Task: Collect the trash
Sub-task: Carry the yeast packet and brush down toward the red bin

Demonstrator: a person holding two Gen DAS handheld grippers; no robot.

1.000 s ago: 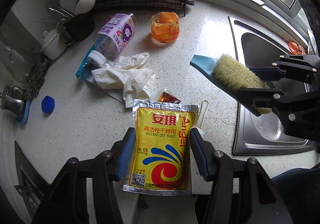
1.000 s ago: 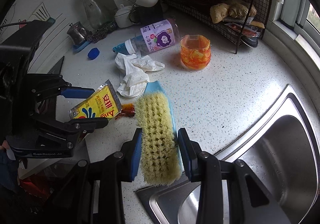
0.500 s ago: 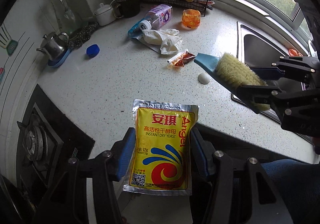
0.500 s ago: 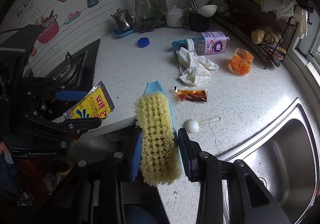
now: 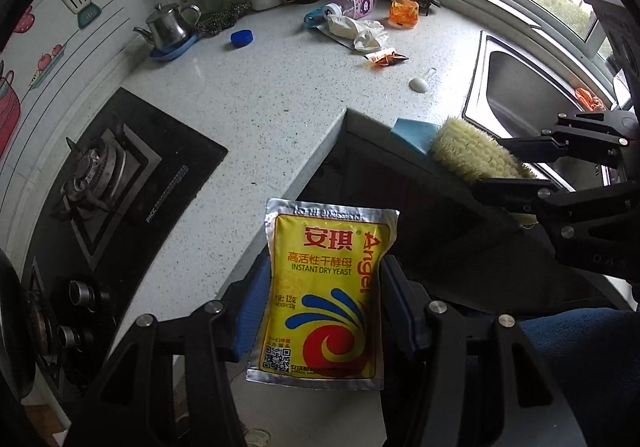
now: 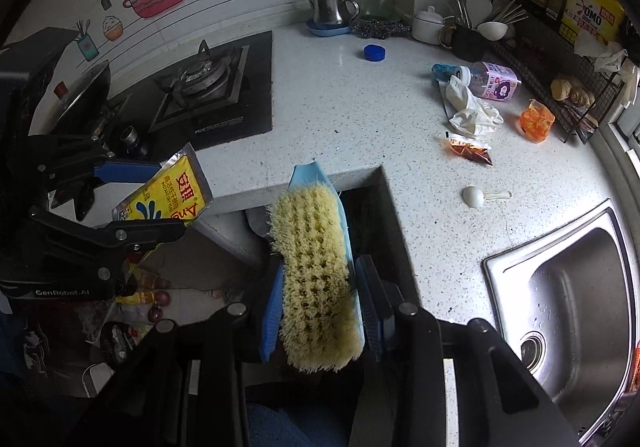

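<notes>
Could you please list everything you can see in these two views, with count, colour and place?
Yeast packet: 1, yellow, in left gripper.
Brush: 1, cream bristles, in right gripper.
Sauce sachet: 1, orange-brown, counter.
Scoop: 1, white, near sink.
Gloves: white, beside bottle.
Bottle: 1, purple label, lying down.
Cap: 1, blue, counter.
Cup: 1, orange, by rack.
Teapot: 1, steel, back wall.
Stove: 1, black.
Sink: 1, steel.
Left gripper: shut.
Right gripper: shut.
</notes>
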